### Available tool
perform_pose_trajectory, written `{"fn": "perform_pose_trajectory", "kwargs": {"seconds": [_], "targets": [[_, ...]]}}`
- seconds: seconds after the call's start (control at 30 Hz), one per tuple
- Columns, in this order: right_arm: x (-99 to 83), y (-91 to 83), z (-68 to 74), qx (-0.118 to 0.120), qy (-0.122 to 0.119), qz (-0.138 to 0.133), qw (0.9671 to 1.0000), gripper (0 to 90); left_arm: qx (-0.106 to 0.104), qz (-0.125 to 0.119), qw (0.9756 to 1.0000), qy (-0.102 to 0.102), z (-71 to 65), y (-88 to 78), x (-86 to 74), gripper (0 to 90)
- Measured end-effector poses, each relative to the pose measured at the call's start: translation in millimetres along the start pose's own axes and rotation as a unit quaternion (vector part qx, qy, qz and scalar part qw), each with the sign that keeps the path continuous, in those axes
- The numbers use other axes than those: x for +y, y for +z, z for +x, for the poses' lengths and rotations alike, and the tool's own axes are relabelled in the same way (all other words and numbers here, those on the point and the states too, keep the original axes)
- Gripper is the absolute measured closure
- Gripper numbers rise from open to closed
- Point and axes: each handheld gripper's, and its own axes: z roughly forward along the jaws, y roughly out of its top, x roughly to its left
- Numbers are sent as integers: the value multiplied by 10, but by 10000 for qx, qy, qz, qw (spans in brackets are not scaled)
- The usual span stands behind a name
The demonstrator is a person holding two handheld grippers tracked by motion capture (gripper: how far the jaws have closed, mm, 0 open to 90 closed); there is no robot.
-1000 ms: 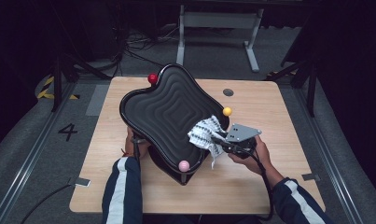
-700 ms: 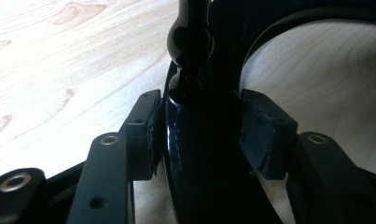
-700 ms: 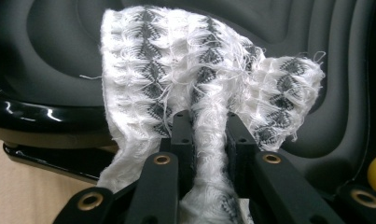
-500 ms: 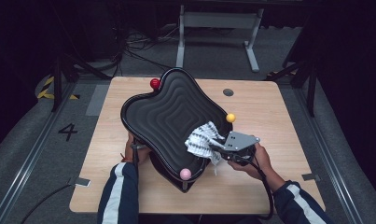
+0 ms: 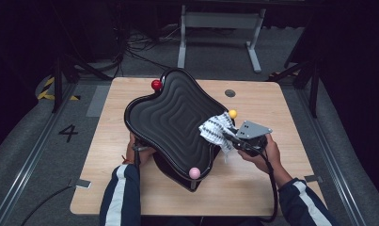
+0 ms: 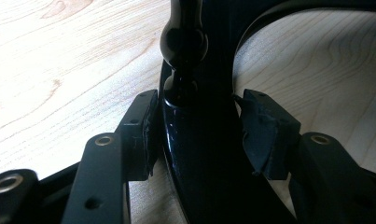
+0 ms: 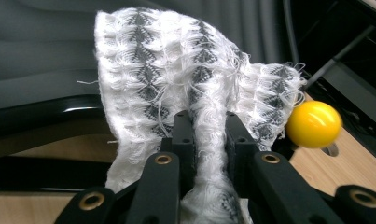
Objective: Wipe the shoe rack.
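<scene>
A black tray [image 5: 170, 117] with wavy ridges stands tilted on the wooden table [image 5: 267, 99]. It has a red ball [image 5: 156, 84], a yellow ball [image 5: 232, 113] and a pink ball [image 5: 194, 173] at its corners. My left gripper [image 6: 195, 100] sits under the tray's near-left edge. Its jaws have just eased a little wider but still clasp the tray's black leg [image 6: 199, 140]. My right gripper [image 5: 228, 136] is shut on a white and grey knitted cloth [image 5: 215, 131]. It presses the cloth [image 7: 176, 70] against the tray's right edge beside the yellow ball [image 7: 313, 124].
The table ends close to the person's sleeves [image 5: 121, 197]. A small dark round hole [image 5: 230, 93] lies in the tabletop behind the tray. A metal frame [image 5: 220, 28] stands on the floor beyond the table, with cables beside it.
The cloth in my right gripper slid a little toward the tray's near side, then back up toward the yellow ball. The tray shifted slightly, its pink ball moving nearer and to the right.
</scene>
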Motion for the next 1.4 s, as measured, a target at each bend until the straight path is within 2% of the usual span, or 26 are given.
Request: {"fn": "perform_pose_trajectory", "kwargs": {"seconds": [0.13, 0.17, 0.27, 0.33, 0.4, 0.47, 0.5, 0.53, 0.57, 0.7, 0.73, 0.77, 0.8, 0.83, 0.9, 0.97, 1.07, 1.13, 1.17, 1.2, 1.23, 1.3, 1.4], "targets": [[64, 5, 128, 260, -193, -42, 9995, 781, 14, 8, 10000, 4, -5, 0, 0, 488], [108, 6, 218, 402, -316, -93, 9986, 780, 35, 20, 10000, 16, -9, -1, 1, 489], [168, 3, 321, 564, -471, -166, 9972, 780, 38, 15, 9999, 116, -5, 6, 3, 493], [200, -6, 357, 668, -515, -235, 9962, 779, 30, -63, 10000, 62, -12, 17, -4, 498], [223, -5, 384, 784, -530, -298, 9951, 779, 135, -125, 9998, 72, -25, 27, -8, 500], [238, -2, 387, 726, -615, -270, 9951, 778, 222, -180, 9996, 65, -35, 35, -12, 500], [238, 3, 368, 606, -674, -231, 9956, 778, 222, -179, 9996, 71, -34, 35, -12, 500], [238, 3, 368, 606, -674, -231, 9956, 778, 222, -179, 9996, 71, -34, 35, -12, 500], [229, 12, 339, 503, -654, -201, 9964, 779, 203, -165, 9996, 75, -31, 33, -11, 500], [147, 45, 137, 154, -403, -80, 9990, 779, 171, -151, 9997, 79, -28, 31, -10, 500], [117, 56, 61, 90, -275, -66, 9996, 779, 174, -154, 9997, 80, -28, 31, -10, 499], [82, 68, -32, -127, -170, 8, 9998, 780, 176, -155, 9997, 83, -28, 31, -10, 499], [82, 68, -32, -127, -170, 8, 9998, 780, 179, -155, 9997, 82, -28, 31, -10, 499], [59, 78, -88, -216, -87, 62, 9997, 781, 180, -157, 9997, 85, -28, 31, -11, 500], [27, 92, -155, -231, 25, 85, 9997, 781, 181, -160, 9997, 82, -28, 32, -11, 499], [19, 102, -167, -266, 18, 122, 9996, 782, 170, -152, 9997, 81, -28, 31, -11, 500], [39, 85, -115, -196, -68, 103, 9997, 783, 144, -117, 9997, 128, -28, 29, -7, 500], [63, 64, -64, 5, -95, 24, 10000, 783, 139, -104, 9997, 151, -31, 29, -5, 500], [63, 64, -64, 5, -95, 24, 10000, 783, 139, -104, 9997, 151, -31, 29, -5, 501], [106, 43, 28, 110, -273, -12, 9996, 782, 156, -104, 9998, 117, -40, 29, -6, 502], [106, 43, 28, 110, -273, -12, 9996, 782, 190, -104, 9997, 117, -45, 28, -6, 502], [144, 29, 112, 330, -341, -74, 9988, 781, 285, -137, 9994, 122, -60, 34, -9, 503], [212, 24, 255, 478, -514, -136, 9974, 779, 375, -173, 9991, 117, -74, 40, -11, 504]]}}
